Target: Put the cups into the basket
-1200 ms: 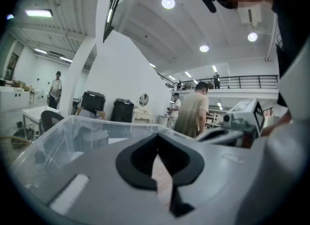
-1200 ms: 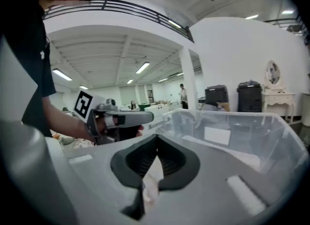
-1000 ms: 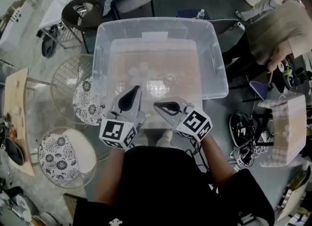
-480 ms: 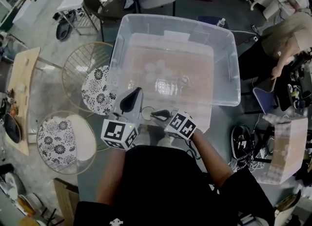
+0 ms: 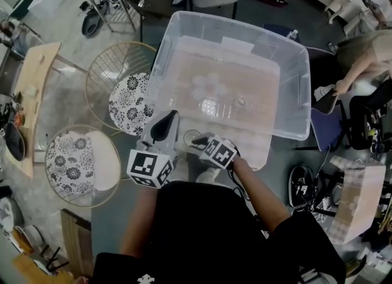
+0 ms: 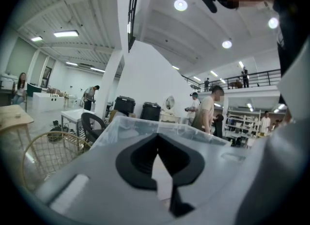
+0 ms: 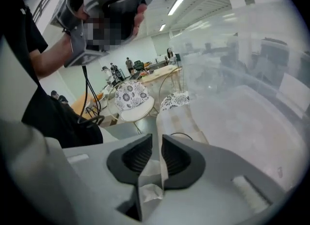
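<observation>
While the large clear plastic storage bin [image 5: 160, 74] fills the upper middle of the head view, both grippers sit just below its near wall. The left gripper [image 5: 170, 115] points up the frame at that wall; in the left gripper view its black-padded jaws meet at the tips, with nothing between them. The right gripper [image 5: 195, 143], just to its right, points left and down. Its jaws have just been opening and now stand a narrow slit apart, and the right gripper view shows only the pale striped surface [image 7: 181, 120] through the gap. A thin dark ring [image 5: 189, 134], apparently the rim of a clear cup, lies on that surface just beyond the right jaw tips, outside the bin. Several pale, see-through cups [image 5: 206, 82] stand clustered on the bin's floor, near its middle.
</observation>
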A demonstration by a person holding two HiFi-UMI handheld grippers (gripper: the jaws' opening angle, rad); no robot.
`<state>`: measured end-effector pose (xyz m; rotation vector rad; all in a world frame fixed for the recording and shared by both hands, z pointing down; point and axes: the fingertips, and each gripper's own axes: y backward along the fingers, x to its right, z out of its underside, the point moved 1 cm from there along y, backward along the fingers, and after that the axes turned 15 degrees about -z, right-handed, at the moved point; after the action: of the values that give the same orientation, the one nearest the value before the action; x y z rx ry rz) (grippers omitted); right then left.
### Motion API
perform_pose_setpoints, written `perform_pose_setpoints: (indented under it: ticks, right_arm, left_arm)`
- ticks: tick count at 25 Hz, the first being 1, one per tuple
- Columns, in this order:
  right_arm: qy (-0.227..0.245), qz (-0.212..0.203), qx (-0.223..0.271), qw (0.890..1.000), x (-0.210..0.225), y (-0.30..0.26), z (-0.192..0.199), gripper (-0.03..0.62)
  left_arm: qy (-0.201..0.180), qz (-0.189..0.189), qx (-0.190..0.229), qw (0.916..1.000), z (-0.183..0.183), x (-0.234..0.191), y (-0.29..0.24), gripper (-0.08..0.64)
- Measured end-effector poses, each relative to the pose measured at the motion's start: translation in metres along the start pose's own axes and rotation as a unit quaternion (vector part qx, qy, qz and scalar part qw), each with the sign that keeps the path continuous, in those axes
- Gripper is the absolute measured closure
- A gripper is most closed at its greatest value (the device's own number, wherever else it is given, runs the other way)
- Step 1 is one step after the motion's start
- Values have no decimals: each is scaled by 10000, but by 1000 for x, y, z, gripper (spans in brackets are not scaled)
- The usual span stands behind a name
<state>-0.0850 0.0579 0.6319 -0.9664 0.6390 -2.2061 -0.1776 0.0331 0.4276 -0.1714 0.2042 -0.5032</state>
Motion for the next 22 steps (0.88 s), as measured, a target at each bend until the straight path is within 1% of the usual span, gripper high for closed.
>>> perform_pose_setpoints:
  ticks: [2,5,6,8,11,17,22]
  right_arm:
    - [183,15,-340,9993,2,-11,7,522]
    - [543,57,-873,9947,4,-24,15,511]
    - [626,66,-1032,9927,5,-29,17,495]
    - [789,121,-1326,9880,8,-39,24,494]
    - [1084,274,-1756,9781,17,-50,32,494]
    - [1215,358,-2255,9660,26,-65,41,494]
    - [1482,513,-2750,9486,34,-75,55,494]
  left_arm:
    - [19,-68,-6,10000,2,-3,3,554]
    - [53,-162,-21,9999,5,-10,9,554]
    - [60,-194,-33,9998,5,-13,11,554]
    - [86,-265,-49,9996,7,-19,14,554]
    - [146,-369,-53,9992,9,-26,19,554]
    - [185,-506,-82,9985,12,-35,27,554]
    - [243,-627,-115,9977,16,-43,32,554]
